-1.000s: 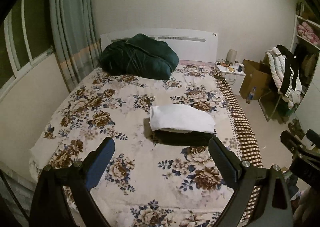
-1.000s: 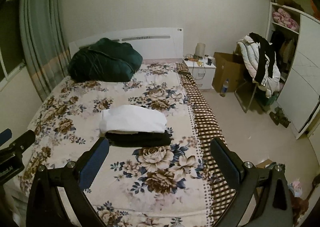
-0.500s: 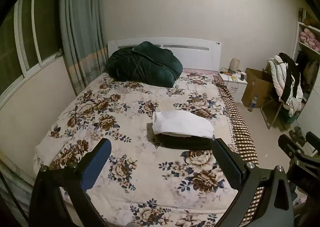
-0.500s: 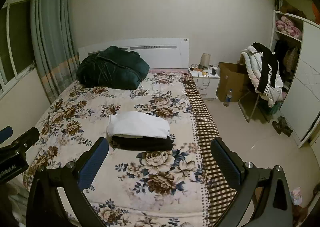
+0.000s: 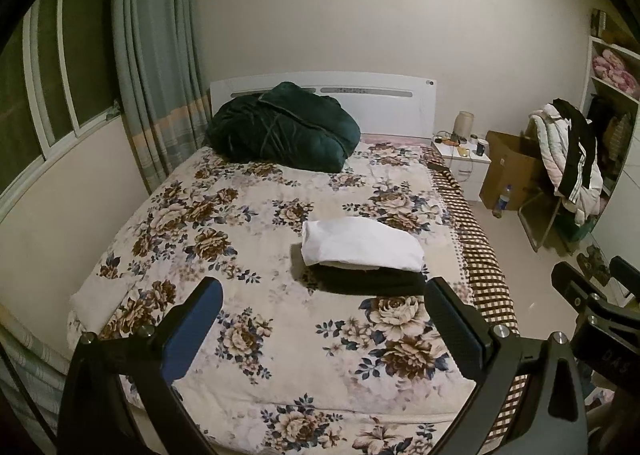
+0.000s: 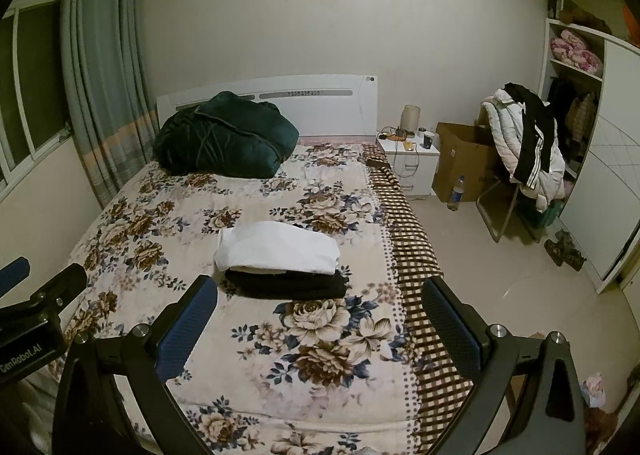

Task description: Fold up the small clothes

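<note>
A folded white garment [image 5: 362,242] lies on top of a folded black garment [image 5: 372,282] on the floral bedspread [image 5: 240,215], right of the middle. The stack also shows in the right wrist view, white [image 6: 278,247] over black [image 6: 292,283]. My left gripper [image 5: 326,325] is open and empty, held back above the foot of the bed. My right gripper [image 6: 320,321] is open and empty, also back from the stack. Each gripper shows at the edge of the other's view.
A dark green quilt [image 5: 280,127] lies at the white headboard [image 5: 384,103]. A window and curtain [image 5: 160,67] stand left. A nightstand [image 6: 412,163], cardboard box [image 6: 464,159], chair heaped with clothes [image 6: 524,147] and wardrobe [image 6: 600,175] stand right of the bed.
Both grippers have pulled back and risen away from the bed, so the stack looks smaller and more of the room shows. The stack has not moved.
</note>
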Tool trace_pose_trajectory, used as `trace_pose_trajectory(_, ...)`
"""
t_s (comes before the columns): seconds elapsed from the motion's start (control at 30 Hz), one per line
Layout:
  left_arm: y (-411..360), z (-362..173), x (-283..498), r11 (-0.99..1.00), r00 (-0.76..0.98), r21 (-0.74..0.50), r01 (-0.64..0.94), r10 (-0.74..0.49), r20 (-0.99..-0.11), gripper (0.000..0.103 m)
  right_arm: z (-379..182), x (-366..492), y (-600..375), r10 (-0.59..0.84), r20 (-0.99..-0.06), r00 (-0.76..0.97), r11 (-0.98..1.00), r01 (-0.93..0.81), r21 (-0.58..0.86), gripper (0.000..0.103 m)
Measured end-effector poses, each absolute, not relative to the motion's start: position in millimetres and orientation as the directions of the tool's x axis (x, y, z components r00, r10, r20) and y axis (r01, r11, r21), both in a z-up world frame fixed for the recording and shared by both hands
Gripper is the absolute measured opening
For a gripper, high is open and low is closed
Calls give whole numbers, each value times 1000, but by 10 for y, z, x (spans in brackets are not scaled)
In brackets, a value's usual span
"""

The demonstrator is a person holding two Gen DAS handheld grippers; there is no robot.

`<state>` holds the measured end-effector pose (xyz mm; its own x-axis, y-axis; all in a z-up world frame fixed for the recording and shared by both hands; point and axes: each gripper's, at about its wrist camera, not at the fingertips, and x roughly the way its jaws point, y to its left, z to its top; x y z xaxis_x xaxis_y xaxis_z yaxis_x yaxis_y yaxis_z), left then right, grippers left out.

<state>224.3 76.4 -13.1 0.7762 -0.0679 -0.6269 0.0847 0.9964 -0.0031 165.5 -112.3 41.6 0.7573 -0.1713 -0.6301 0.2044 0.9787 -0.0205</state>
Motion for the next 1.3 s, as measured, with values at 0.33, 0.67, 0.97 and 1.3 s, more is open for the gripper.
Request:
trace_pose_trajectory(0.33,760,-82,2264,995,777,-13,98,-85,-624,103,467,1610,-1139,-175,-627,759,977,214,-14,103)
trace_pose_trajectory(0.67,757,-51,2277,994,777,-17,104,-92,-622,103,504,1550,-1105,-180,-630,756,976,218,-16,103)
trace_pose_trajectory(0.97,743,-41,2271,994,777,-16,104,-92,-622,103,504,1530,-1072,-184,-630,754,975,222,-19,103)
trace_pose_trajectory(1.3,731,-31,2255,994,779,-16,104,-91,-620,103,504,1456,-1067,-187,-627,757,975,221,-24,103)
